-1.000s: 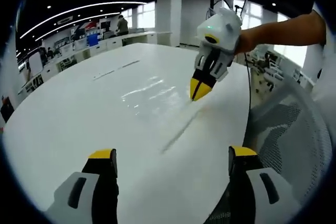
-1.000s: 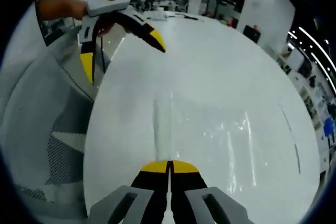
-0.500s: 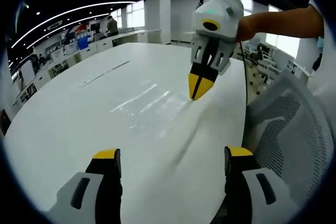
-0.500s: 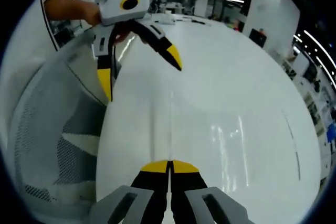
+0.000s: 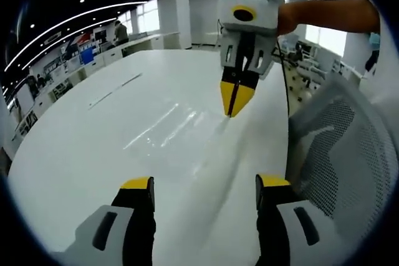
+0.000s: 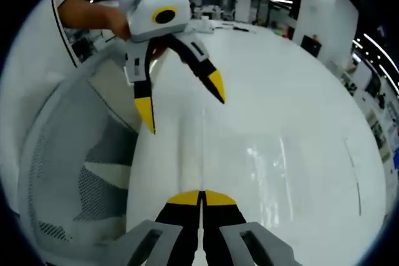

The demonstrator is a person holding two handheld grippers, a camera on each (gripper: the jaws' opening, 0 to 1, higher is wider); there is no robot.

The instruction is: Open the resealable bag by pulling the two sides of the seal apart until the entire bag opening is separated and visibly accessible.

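One clear bag [image 5: 187, 129] on table [image 5: 75, 154]; right gripper [image 6: 201, 199] pinching seal; left gripper [image 5: 203, 186] spread.

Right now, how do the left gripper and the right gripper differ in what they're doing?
The left gripper has its jaws spread wide and holds nothing, while the right gripper has its yellow tips pressed together on the edge of the clear resealable bag. The left gripper hovers by the mesh chair at the table edge; the right one points down at the bag. Both are white and black with yellow tips, each held by a person's hand.
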